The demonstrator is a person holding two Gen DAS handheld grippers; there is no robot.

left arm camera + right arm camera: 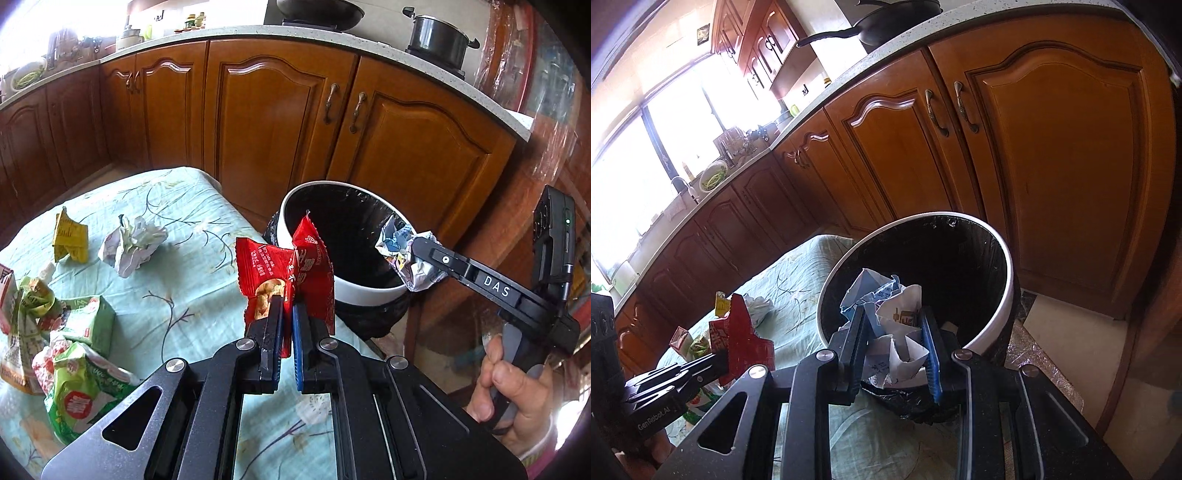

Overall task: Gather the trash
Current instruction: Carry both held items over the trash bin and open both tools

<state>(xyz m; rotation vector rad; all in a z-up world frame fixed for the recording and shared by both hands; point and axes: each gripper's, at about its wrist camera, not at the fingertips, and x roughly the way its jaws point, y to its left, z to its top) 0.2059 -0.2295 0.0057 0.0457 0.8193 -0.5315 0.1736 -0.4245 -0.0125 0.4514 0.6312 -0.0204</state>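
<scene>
Brown wooden cupboards run along the room under a pale speckled counter. A black pot and a dark pan sit on the counter. Above the counter's far end, big windows let in bright light. More cupboards hang beside the windows

A glossy red plastic snack wrapper is pinched by the matt black metal left claw. Crumpled white printed paper is gripped by the right claw. A smooth white plastic bin is lined with shiny black film. Pale green floral cloth covers the surface before varnished wooden cabinets.
</scene>
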